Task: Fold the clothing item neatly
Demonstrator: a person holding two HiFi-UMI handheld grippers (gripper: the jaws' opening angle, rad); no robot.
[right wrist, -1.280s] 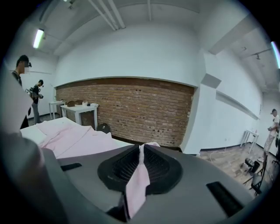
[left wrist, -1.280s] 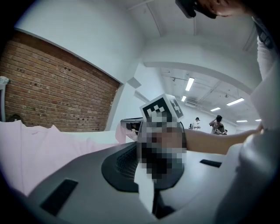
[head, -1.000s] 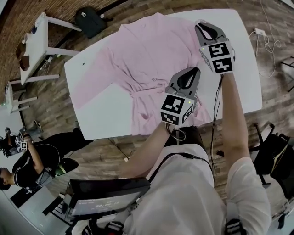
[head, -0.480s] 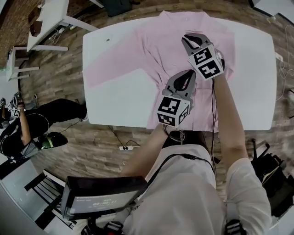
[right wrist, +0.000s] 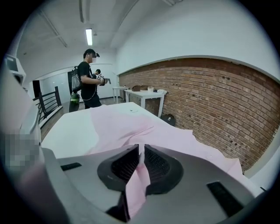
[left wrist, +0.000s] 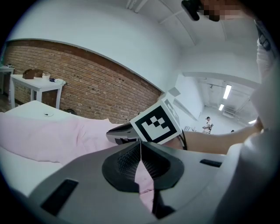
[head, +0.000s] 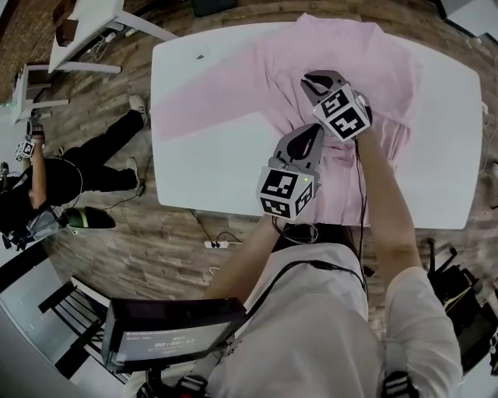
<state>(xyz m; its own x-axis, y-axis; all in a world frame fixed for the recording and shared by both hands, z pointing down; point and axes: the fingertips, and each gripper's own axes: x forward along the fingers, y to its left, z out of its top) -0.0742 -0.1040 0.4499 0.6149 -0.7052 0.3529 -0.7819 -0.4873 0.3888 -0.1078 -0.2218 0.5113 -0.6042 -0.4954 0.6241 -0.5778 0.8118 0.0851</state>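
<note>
Head view, from above: pink shirt [head: 334,70] spread over the white table [head: 202,155] from eleven round to two o'clock, one sleeve trailing toward nine. Left gripper view: left gripper [left wrist: 141,153] pressed fully together on a thin tongue of that pink cloth. Right gripper view: right gripper [right wrist: 141,159] only narrowly parted, pinched on a thicker fold of the same cloth. Both over the shirt's middle, the right one further toward twelve.

Judged to be mid-fold: carrying a gripped edge across the shirt's body. Next calls for lowering both pinches together, laying the edge straight and flat, then letting go without dragging cloth back. Worth watching: bunched creases near the middle, likely to be trapped under the fold.

Around: a second white table [head: 85,23] at ten o'clock, a person [head: 47,179] low on the wooden floor at nine, a cable [head: 218,241] on the floor by the table's near edge, a dark screen [head: 175,330] at seven, a small dark mark [head: 200,56] on the table top at eleven, off the cloth. None of these in the fold's path, as far as can be judged.
</note>
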